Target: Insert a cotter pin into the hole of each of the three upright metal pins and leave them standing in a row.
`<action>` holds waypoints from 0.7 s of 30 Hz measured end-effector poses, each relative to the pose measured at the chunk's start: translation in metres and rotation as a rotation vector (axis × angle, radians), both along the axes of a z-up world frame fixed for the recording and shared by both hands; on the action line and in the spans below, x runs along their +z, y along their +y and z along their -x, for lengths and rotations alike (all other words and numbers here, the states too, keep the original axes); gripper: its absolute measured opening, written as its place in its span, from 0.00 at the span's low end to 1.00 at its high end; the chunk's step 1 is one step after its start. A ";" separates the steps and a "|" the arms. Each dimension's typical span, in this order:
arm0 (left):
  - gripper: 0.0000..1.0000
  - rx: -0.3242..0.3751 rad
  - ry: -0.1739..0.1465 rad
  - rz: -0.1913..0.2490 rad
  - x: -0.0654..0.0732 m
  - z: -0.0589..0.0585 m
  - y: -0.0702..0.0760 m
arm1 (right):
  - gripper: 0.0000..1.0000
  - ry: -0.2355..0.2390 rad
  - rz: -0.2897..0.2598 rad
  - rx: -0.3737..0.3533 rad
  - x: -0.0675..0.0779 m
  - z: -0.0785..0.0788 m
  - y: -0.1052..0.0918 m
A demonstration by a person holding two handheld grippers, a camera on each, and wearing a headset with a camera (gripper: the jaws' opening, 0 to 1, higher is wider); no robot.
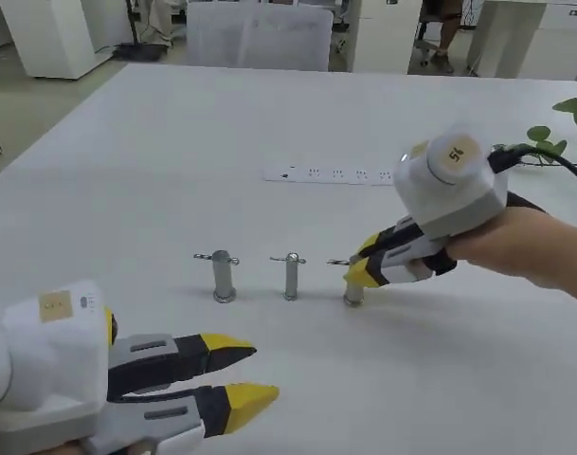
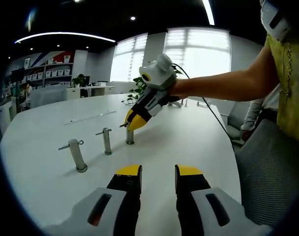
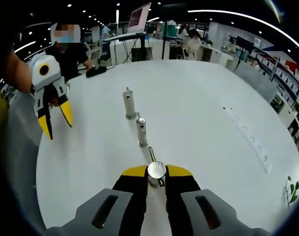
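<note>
**Head view.** The first pin [image 1: 224,277], second pin [image 1: 291,276] and third pin [image 1: 353,292] stand upright in a row on the white table [image 1: 127,152]. The first cotter pin [image 1: 205,256] and second cotter pin [image 1: 286,258] sit crosswise near the tops of their pins. The right gripper [image 1: 356,268] is at the top of the third pin. There the third cotter pin [image 1: 337,262] sticks out on the side toward the second pin. The left gripper [image 1: 262,373] is held low and well apart from the row, with its claw wide and empty. A power strip [image 1: 331,174] lies farther back on the table.

**Left gripper view.** The left gripper [image 2: 159,171] has its claw wide with nothing between the jaws. The right gripper [image 2: 132,123] meets the third pin [image 2: 130,136] at its head.

**Right gripper view.** The right gripper [image 3: 156,173] has its claw narrow, with the jaws against either side of the third pin's head. The third cotter pin [image 3: 151,155] projects ahead from under that head. How deep it is seated cannot be read.

**Step in hand.** Judged from the layout, this is the last of the three insertions, at or near completion.

**Next move.**
- Confirm that the cotter pin is fully through the hole.
- Open the claw gently.
- Draw straight back, so that the third pin is neither tipped nor pulled out of line.
</note>
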State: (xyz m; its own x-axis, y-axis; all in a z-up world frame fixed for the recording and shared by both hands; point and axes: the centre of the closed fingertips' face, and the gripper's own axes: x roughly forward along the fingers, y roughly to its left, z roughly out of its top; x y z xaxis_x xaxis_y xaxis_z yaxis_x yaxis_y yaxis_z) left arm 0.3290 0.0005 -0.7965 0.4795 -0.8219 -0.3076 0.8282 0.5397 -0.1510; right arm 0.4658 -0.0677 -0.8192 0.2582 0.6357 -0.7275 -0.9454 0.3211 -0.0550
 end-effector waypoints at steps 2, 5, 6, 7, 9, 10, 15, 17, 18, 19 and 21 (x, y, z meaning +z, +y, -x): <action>0.25 0.001 0.002 0.000 -0.001 0.001 0.000 | 0.13 0.001 0.006 0.006 0.000 0.002 -0.003; 0.25 -0.003 0.009 -0.004 -0.003 0.002 -0.001 | 0.13 -0.006 0.008 0.012 0.000 0.002 -0.003; 0.25 -0.004 0.009 -0.003 -0.003 0.002 -0.001 | 0.14 -0.008 0.010 0.017 0.000 0.003 -0.003; 0.25 -0.005 0.010 -0.002 -0.003 0.003 -0.002 | 0.14 -0.011 0.017 0.019 0.000 0.002 -0.004; 0.25 -0.006 0.006 -0.003 -0.003 0.003 -0.002 | 0.16 -0.027 0.030 0.031 -0.001 0.002 -0.004; 0.25 -0.007 0.008 -0.002 -0.002 0.003 -0.002 | 0.18 -0.019 0.024 0.031 -0.001 0.003 -0.003; 0.25 -0.004 0.009 -0.005 -0.003 0.003 0.000 | 0.24 -0.019 0.010 0.015 0.001 0.004 -0.004; 0.25 -0.001 0.008 -0.001 -0.001 0.003 0.000 | 0.25 -0.020 0.004 0.005 0.003 0.005 -0.006; 0.25 0.000 0.008 0.000 0.000 0.004 0.001 | 0.27 -0.022 0.003 0.000 0.004 0.005 -0.007; 0.25 0.002 0.004 0.001 0.001 0.004 0.001 | 0.28 -0.018 -0.001 -0.005 0.006 0.006 -0.008; 0.25 0.002 -0.002 0.006 0.006 0.004 0.002 | 0.28 -0.035 -0.020 -0.028 0.014 0.007 -0.012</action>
